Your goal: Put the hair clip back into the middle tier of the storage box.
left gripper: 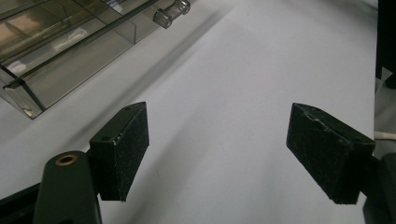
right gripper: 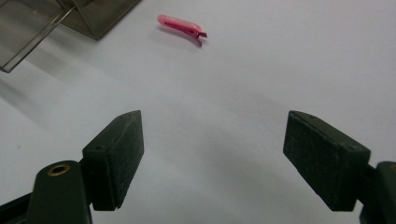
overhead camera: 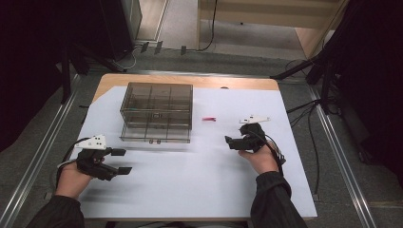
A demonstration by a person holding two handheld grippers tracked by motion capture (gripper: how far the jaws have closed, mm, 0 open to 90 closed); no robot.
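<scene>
Pink clip (right gripper: 181,27) lies beyond the empty, wide-set right tool (right gripper: 212,158).

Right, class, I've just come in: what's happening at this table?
A person holds a gripper in each hand over a white-covered table. Both the left gripper and the right gripper are open and hold nothing. The right one points toward a small pink clip lying beside a clear plastic drawer box.
</scene>
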